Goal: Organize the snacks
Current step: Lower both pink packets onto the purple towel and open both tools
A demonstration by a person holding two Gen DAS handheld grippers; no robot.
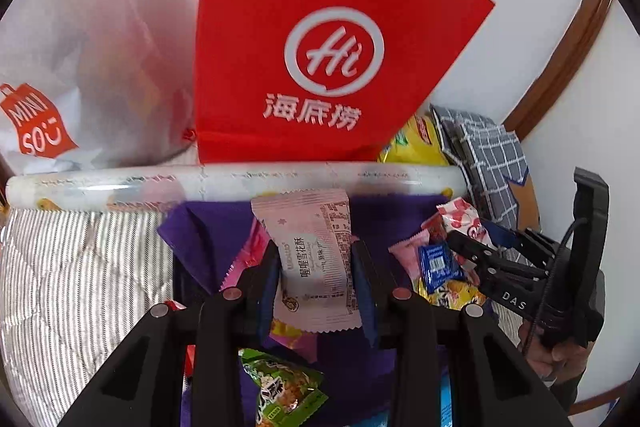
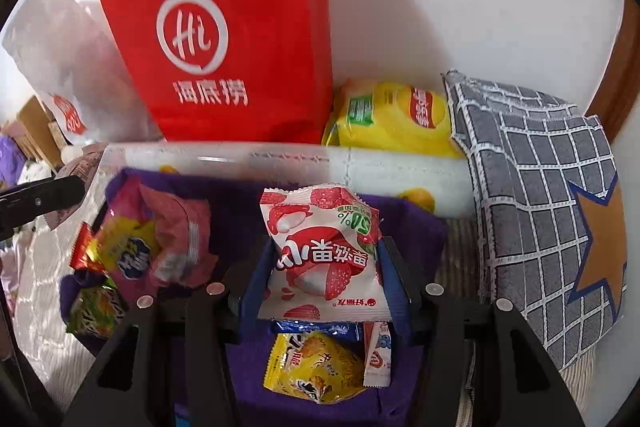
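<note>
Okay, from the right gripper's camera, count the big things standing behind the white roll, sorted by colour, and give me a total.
Red: 1, the red paper bag
White: 1, the white plastic bag
Yellow: 1, the yellow chip bag
Grey checked: 1, the checked cushion, which sits at the end of the white roll
Total: 4

Bright, soft shadows, fisheye warp, slight blur

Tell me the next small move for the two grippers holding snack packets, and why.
Probably lower both packets onto the purple cloth and release. The left gripper is shut on the pale pink packet, the right gripper on the strawberry packet, and both hang above the loose snacks already lying on that cloth.
</note>
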